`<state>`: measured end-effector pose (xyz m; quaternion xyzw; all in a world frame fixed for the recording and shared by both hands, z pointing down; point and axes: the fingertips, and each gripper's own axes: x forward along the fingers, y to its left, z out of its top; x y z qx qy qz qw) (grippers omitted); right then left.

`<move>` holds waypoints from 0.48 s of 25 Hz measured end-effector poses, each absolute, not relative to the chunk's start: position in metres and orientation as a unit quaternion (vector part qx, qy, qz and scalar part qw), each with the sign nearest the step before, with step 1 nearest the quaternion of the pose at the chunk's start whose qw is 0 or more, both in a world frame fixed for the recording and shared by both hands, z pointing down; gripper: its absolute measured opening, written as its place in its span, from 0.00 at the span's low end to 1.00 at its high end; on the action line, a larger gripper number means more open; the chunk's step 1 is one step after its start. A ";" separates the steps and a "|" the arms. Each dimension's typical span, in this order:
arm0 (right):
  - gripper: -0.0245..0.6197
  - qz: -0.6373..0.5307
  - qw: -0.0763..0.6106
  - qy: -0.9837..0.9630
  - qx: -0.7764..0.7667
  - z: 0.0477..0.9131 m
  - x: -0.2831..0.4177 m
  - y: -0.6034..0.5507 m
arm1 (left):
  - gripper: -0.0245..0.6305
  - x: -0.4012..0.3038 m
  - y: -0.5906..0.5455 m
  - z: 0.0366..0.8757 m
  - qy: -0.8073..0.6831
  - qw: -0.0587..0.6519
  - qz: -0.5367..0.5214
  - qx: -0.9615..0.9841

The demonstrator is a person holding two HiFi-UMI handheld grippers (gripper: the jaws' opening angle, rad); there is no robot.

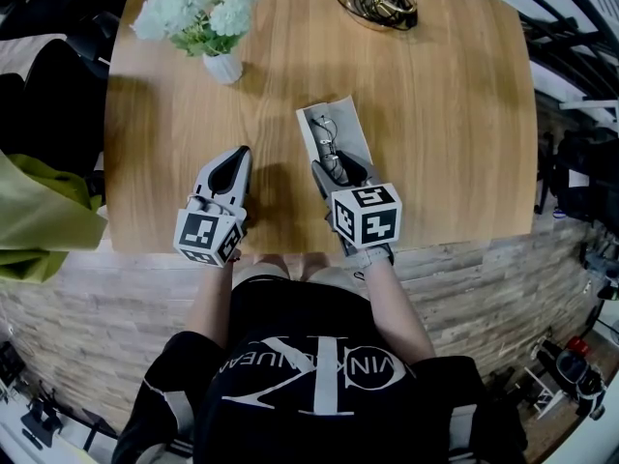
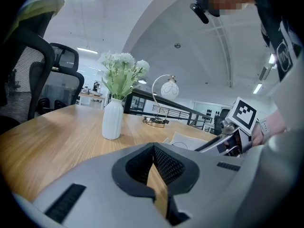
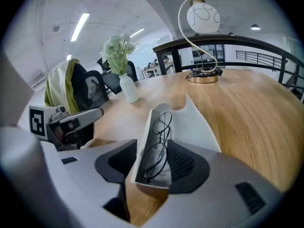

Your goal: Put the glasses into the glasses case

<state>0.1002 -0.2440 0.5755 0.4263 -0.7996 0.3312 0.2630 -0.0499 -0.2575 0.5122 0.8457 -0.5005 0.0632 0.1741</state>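
An open white glasses case (image 1: 340,114) lies on the wooden table (image 1: 445,143), its lid (image 3: 194,125) folded back to the right. Thin black wire-rimmed glasses (image 3: 159,141) lie folded in its tray (image 1: 327,145). My right gripper (image 3: 161,152) points down at the case's near end, which sits between its open jaws; the pads do not press on it. In the head view that gripper (image 1: 338,169) covers the case's near end. My left gripper (image 1: 237,159) rests left of the case, apart from it. Its jaws (image 2: 153,149) are shut with nothing held.
A white vase (image 1: 222,66) of pale flowers stands at the far left of the table. A lamp base with a coiled cable (image 1: 379,3) sits at the far edge. A chair with a yellow-green jacket (image 1: 39,220) stands left of the table. The table's near edge (image 1: 290,246) is by the person's knees.
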 end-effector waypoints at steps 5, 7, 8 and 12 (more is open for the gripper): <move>0.33 0.323 0.252 -0.802 0.434 0.566 0.105 -0.245 | 0.06 -0.052 -0.256 0.507 -0.505 0.170 0.064 0.844; 0.33 0.320 0.248 -0.805 0.435 0.561 0.108 -0.244 | 0.06 -0.053 -0.256 0.503 -0.507 0.168 0.062 0.843; 0.33 0.318 0.245 -0.806 0.436 0.558 0.109 -0.244 | 0.06 -0.053 -0.257 0.501 -0.507 0.166 0.061 0.843; 0.33 0.304 0.233 -0.813 0.440 0.544 0.113 -0.247 | 0.06 -0.051 -0.258 0.491 -0.508 0.158 0.057 0.845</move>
